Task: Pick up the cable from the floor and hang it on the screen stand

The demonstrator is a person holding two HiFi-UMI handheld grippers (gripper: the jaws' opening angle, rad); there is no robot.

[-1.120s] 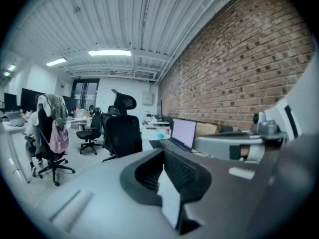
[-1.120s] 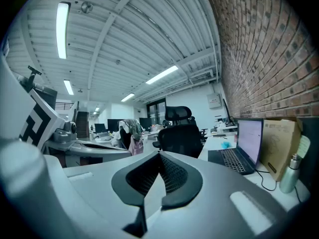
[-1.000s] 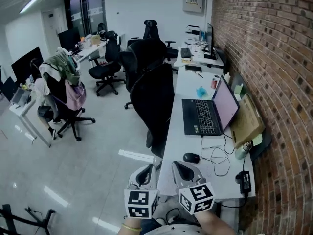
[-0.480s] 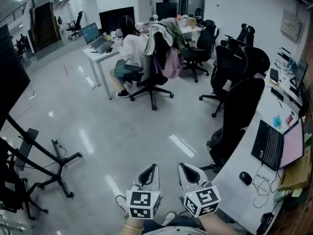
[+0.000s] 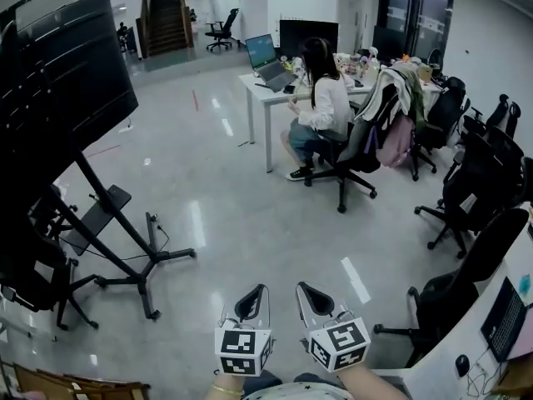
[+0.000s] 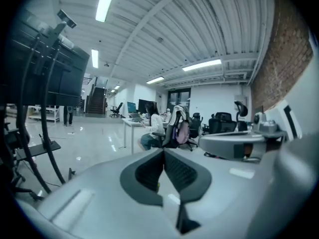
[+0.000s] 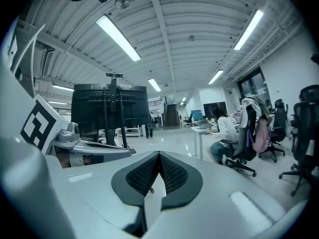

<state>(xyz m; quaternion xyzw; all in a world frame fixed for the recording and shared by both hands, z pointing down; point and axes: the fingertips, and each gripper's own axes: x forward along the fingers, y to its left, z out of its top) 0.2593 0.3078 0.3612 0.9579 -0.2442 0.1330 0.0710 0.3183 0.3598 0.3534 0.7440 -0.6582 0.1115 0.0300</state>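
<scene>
Screen stand (image 5: 148, 265) stands left on the floor; left gripper (image 5: 256, 293) and right gripper (image 5: 306, 293) both closed, nothing held.

No words, numbers or brand names can be read anywhere in this office scene. The only printed marks are the black-and-white square patterns carried by the left gripper (image 5: 254, 294) and the right gripper (image 5: 306, 294), low in the centre of the head view. One more such pattern shows at the left edge of the right gripper view. The lit screen of the laptop (image 5: 268, 52) on the desk (image 5: 265, 97), top centre, is too small to read.
</scene>
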